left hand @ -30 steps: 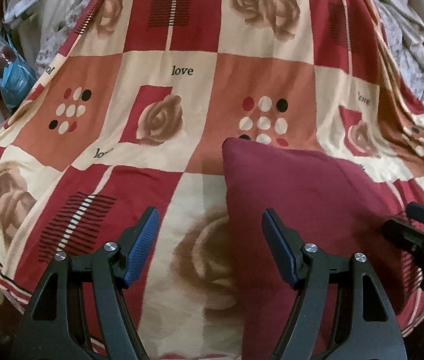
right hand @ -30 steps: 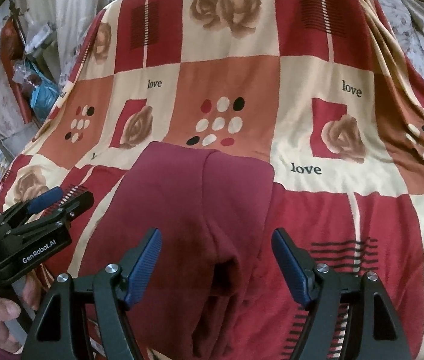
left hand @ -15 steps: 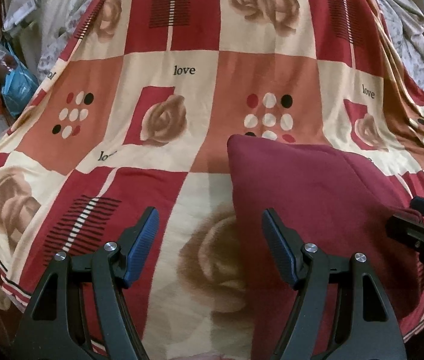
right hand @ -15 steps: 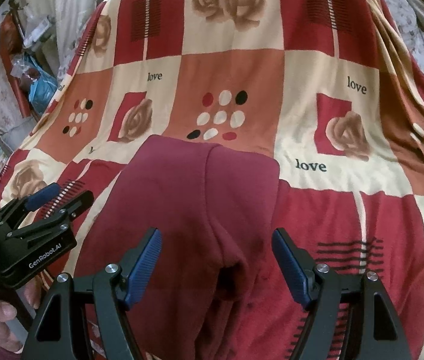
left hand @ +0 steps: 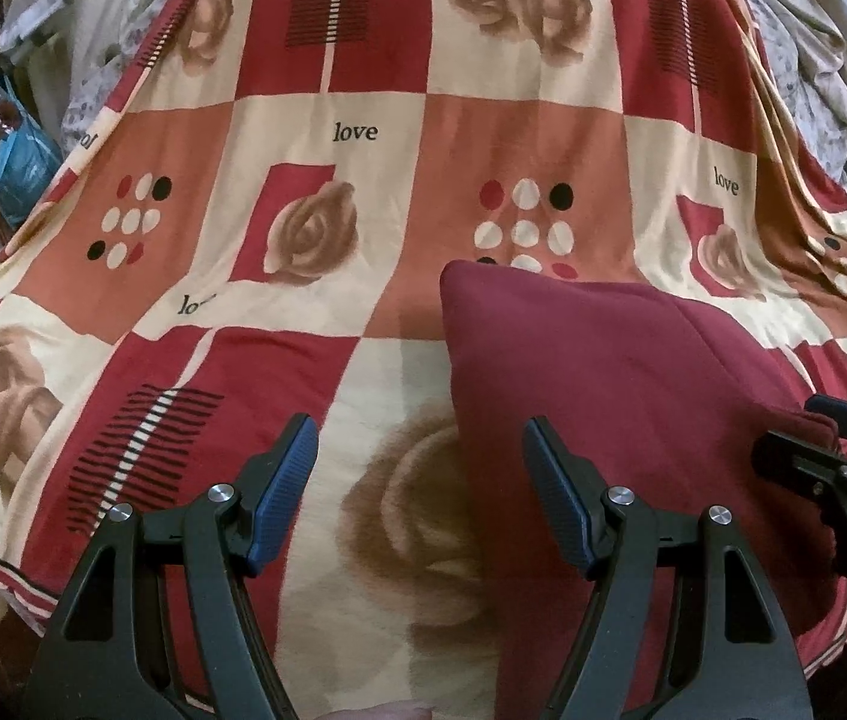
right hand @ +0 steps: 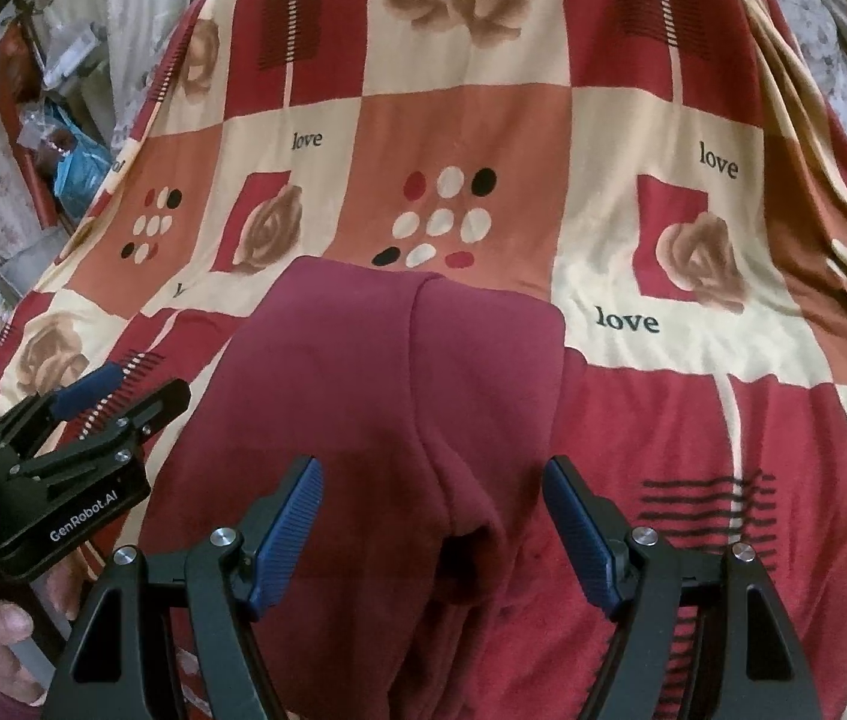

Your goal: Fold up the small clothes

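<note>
A dark red garment (left hand: 591,372) lies folded on the patterned blanket (left hand: 363,120), with a vertical fold line down its middle in the right wrist view (right hand: 363,372). My left gripper (left hand: 420,480) is open and empty, hovering over the garment's left edge. My right gripper (right hand: 432,516) is open and empty above the garment's near part. Each gripper shows in the other's view: the right one at the garment's right edge (left hand: 831,456), the left one beside its left side (right hand: 93,414).
The blanket (right hand: 663,240) covers a bed and hangs off its left edge. Clutter and a blue bag (left hand: 21,162) stand at the far left. Pale floral bedding (left hand: 807,60) is heaped at the far right.
Both grippers have drawn back slightly toward the near edge, and the garment looks a little farther away. Both stay open.
</note>
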Demonstrator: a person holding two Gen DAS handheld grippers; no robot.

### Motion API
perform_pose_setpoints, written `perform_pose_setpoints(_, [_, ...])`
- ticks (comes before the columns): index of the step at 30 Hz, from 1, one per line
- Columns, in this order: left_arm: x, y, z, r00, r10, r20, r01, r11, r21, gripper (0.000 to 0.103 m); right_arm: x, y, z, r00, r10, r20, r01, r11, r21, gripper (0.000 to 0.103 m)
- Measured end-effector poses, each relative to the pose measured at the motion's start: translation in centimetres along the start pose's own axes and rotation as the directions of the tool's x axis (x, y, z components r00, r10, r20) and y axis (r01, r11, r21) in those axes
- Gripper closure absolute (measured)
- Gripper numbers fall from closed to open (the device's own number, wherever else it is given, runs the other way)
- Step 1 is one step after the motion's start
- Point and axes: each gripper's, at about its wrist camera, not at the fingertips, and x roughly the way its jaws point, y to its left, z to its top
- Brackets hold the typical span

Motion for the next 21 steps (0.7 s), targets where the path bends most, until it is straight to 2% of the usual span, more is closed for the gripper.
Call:
perform_pose_setpoints(11, [0.24,0.14,0.01,1.0,-0.004,-0.002,0.004,1.0,0.003,0.032,0.38,0.15,0.18,1.0,-0.001,-0.005,0.001,1.0,-0.003,0.029])
perform_pose_setpoints(21, [0.34,0.74,-0.03,1.0,0.001,-0.001,-0.001,0.999,-0.032,0.032,0.63,0.47,0.57,1.0,-0.005,-0.005,0.005,1.0,-0.015,0.029])
